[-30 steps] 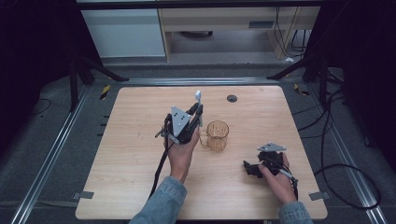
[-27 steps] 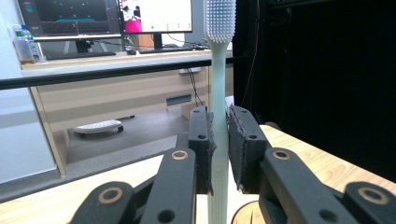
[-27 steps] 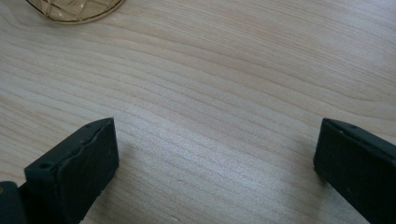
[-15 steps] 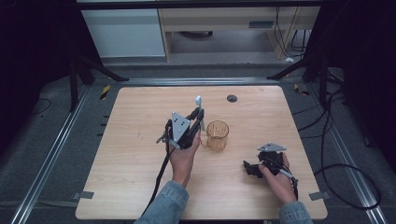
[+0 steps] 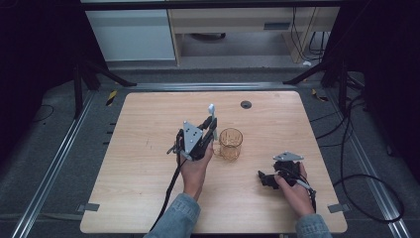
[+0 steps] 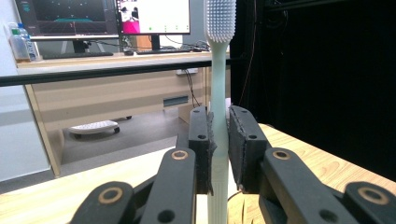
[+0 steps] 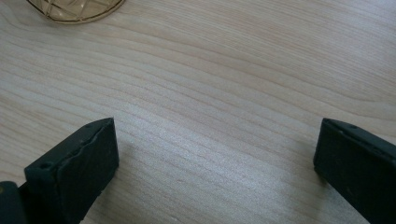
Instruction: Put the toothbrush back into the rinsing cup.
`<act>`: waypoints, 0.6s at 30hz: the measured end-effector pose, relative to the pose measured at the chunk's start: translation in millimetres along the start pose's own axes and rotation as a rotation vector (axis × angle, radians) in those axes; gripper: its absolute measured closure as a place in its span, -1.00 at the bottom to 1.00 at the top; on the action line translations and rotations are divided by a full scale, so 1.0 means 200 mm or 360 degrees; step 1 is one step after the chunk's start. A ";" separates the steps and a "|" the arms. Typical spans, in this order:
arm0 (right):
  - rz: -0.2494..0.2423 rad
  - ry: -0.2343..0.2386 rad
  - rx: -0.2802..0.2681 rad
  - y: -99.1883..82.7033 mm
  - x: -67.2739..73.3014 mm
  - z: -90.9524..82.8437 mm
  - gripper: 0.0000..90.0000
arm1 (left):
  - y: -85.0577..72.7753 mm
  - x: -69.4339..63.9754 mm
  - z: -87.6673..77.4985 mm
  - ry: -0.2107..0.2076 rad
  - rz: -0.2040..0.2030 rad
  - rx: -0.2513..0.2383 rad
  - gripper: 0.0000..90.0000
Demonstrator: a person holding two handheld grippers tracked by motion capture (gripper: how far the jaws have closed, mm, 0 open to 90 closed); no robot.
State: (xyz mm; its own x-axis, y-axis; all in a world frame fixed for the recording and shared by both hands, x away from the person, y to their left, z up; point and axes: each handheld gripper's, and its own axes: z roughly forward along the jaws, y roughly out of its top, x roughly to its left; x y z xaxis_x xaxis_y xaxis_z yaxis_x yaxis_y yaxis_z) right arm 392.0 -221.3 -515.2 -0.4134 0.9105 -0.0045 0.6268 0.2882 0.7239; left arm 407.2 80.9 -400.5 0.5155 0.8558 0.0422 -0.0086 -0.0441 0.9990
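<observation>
Upright, toothbrush (image 6: 218, 84) clamped between left hand-held gripper (image 6: 219, 140) jaws.

we see a light wooden table (image 5: 148, 148) with rounded corners, standing on a grey floor (image 5: 44, 163) between two metal rails. directly on its top stands an amber glass cup (image 5: 231, 144) with a cut pattern, near the middle, and a small dark round grommet (image 5: 246, 104) sits near the far edge. in the right gripper view the cup's base (image 7: 74, 9) rests on pale, fine-grained wood (image 7: 210, 107).
</observation>
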 end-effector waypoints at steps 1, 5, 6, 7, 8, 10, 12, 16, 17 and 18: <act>-0.0002 0.0000 -0.0001 0.00 0.00 0.00 -0.99 | 0.00 0.00 0.00 0.0002 -0.0001 0.0000 0.76; 0.0000 0.0000 -0.0002 0.00 0.00 0.00 -0.99 | -0.01 0.00 0.00 0.0001 -0.0006 0.0004 0.76; -0.0003 0.0000 -0.0001 0.00 0.00 0.00 -0.99 | -0.01 0.00 0.00 0.0000 -0.0003 0.0004 0.76; 0.0000 0.0000 0.0000 0.00 0.00 0.00 -0.99 | -0.02 0.00 0.00 -0.0001 -0.0002 0.0006 0.76; -0.0003 0.0000 -0.0001 0.00 0.00 0.00 -0.99 | -0.02 -0.01 0.01 -0.0001 -0.0005 0.0007 0.76; -0.0002 0.0000 -0.0001 0.00 0.00 0.00 -0.99 | -0.02 -0.01 0.01 -0.0001 0.0002 0.0010 0.76; -0.0002 0.0000 -0.0001 0.00 0.00 0.00 -0.99 | -0.03 -0.01 0.01 0.0000 0.0011 0.0011 0.76; 0.0001 0.0000 -0.0002 0.00 0.00 0.00 -0.99 | -0.03 -0.01 0.01 0.0003 0.0013 0.0015 0.76; -0.0003 -0.0001 -0.0001 0.00 0.00 0.00 -0.99 | -0.04 -0.01 0.01 0.0002 0.0013 0.0016 0.76; -0.0006 -0.0001 0.0000 0.00 0.00 0.00 -0.99 | -0.04 -0.01 0.02 -0.0001 0.0010 0.0019 0.76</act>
State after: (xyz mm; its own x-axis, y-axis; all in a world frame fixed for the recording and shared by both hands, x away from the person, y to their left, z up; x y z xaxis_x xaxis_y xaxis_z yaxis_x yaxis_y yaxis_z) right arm 392.1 -221.4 -515.3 -0.4153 0.9097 -0.0080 0.6251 0.2917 0.7240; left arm 408.7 77.6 -408.1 0.5162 0.8551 0.0482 -0.0016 -0.0553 0.9985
